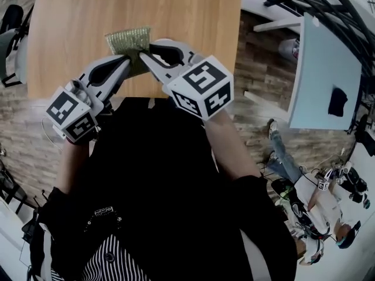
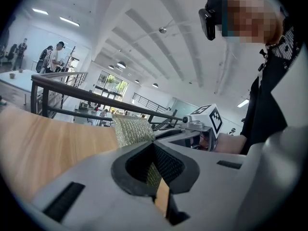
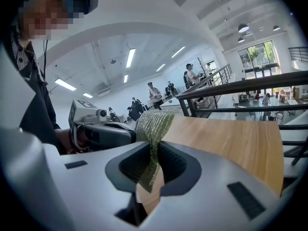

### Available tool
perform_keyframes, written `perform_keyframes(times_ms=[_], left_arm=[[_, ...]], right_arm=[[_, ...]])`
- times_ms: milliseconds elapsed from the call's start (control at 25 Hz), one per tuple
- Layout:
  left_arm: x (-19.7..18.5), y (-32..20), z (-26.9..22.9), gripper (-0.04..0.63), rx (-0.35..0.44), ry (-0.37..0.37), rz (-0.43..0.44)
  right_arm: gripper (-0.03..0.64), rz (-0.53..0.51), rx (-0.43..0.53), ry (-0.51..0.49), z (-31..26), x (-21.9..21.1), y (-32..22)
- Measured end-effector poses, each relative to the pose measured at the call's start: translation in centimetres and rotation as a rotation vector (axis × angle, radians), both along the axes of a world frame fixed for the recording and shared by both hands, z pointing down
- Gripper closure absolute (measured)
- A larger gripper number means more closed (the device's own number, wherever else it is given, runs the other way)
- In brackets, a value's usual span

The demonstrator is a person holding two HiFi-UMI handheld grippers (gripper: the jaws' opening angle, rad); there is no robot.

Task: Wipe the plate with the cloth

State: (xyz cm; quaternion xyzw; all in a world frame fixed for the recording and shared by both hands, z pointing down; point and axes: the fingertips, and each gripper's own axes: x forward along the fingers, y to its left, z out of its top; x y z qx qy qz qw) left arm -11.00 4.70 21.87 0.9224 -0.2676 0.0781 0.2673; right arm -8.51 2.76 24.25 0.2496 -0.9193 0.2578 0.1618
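- Cloth (image 1: 128, 40) is held above the wooden counter (image 1: 176, 16) in the head view. The left gripper (image 1: 125, 59) reaches it from 7 o'clock and the right gripper (image 1: 145, 54) from 4 o'clock, their tips close together. No plate shows.
- Left gripper view: its fingers (image 2: 169, 163) are clenched on a fold of the cloth (image 2: 132, 129), which rises toward 11 o'clock. The right gripper (image 2: 202, 124) sits at 2 o'clock.
- Right gripper view: its fingers (image 3: 175, 165) are clamped on the cloth (image 3: 153, 124) too, and the fabric stands toward 12 o'clock. The left gripper (image 3: 96, 126) is at 10 o'clock.
- Both hands look equally near, with the cloth's long edge spanning side to side between them. The wipe probably waits on finding the plate.
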Motion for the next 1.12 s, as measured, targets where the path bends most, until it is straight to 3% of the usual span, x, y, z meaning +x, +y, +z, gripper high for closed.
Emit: perform_keyframes(times_ms=[280, 480, 720, 1120], left_arm=[[-1.6, -2.6, 1.0, 0.601, -0.002, 0.024, 0.110], [1.9, -4.8, 1.7, 0.602, -0.034, 0.043, 0.263], [6.8, -5.2, 3.7, 0.602, -0.071, 0.030, 0.390], [9.9, -4.8, 6.8, 0.602, -0.131, -0.012, 0.447]], right_arm=[[0.574, 0.061, -0.013, 0.067, 0.0, -1.4, -1.8], [0.574, 0.134, -0.061, 0.109, 0.1, 2.1, -3.2], [0.574, 0.166, -0.073, 0.180, 1.7, 6.3, -4.3], [0.574, 0.203, -0.144, 0.131, 4.5, 9.4, -3.8]])
